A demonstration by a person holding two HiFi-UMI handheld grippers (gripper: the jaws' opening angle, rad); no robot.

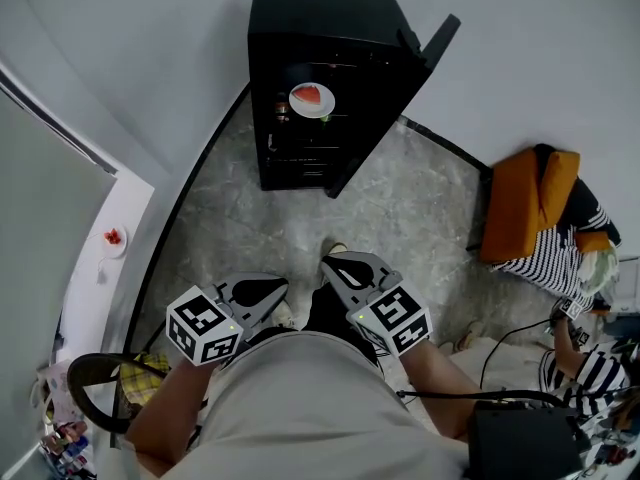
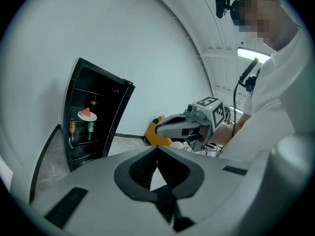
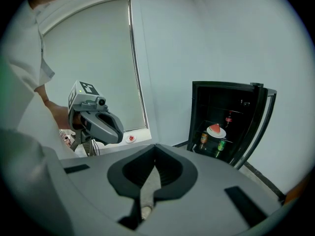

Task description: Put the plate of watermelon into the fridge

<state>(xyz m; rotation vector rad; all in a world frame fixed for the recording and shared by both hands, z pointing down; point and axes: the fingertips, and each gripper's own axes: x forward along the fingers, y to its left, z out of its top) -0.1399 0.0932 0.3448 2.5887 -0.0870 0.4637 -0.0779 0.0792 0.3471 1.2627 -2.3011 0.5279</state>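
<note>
Plate of watermelon [image 1: 311, 99] sits on a shelf inside the open black fridge [image 1: 300, 18], just above an orange can [image 3: 204, 138] and a green can [image 3: 221, 144], their labels too small to read. Left gripper [image 2: 156, 148] and right gripper [image 3: 155, 145] hover at the person's waist, well apart from the fridge, jaws pressed together on nothing.

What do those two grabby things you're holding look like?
The left gripper and the right gripper are smooth grey shells with black ridged pads inside their two jaws. Each carries a white cube printed with black square markers. The person wears a pale short-sleeved top.
</note>
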